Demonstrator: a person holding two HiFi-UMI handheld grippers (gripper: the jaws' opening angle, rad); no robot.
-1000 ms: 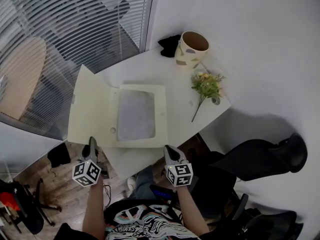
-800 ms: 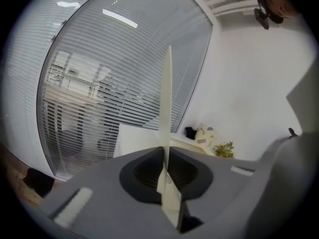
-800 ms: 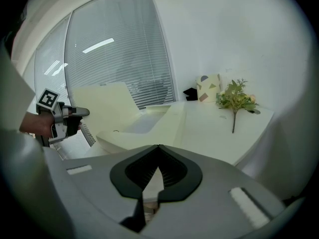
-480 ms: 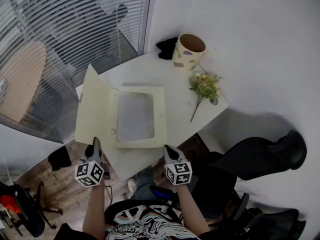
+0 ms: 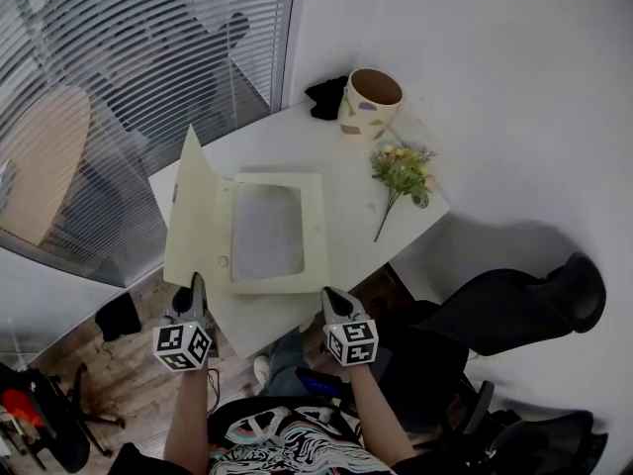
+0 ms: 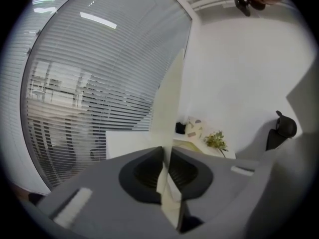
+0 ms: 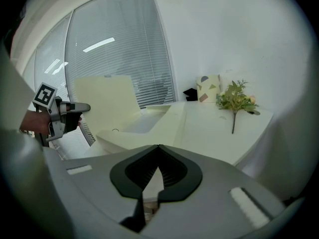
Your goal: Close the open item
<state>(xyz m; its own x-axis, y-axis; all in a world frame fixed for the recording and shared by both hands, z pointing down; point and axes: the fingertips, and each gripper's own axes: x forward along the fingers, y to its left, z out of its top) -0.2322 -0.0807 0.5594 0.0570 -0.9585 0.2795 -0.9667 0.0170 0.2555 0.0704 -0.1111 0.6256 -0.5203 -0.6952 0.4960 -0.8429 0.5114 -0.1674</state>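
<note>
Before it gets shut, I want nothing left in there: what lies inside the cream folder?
Only a grey sheet shows, filling the recess of the folder; anything beneath that sheet is covered.

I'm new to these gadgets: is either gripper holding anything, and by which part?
The left gripper pinches the folder's raised cover by its near edge. The right gripper looks shut on nothing.

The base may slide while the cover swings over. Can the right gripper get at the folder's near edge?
Probably yes: the right gripper sits just short of the folder, at its near edge, nothing between. Its jaws are shut, so they must open first.
</note>
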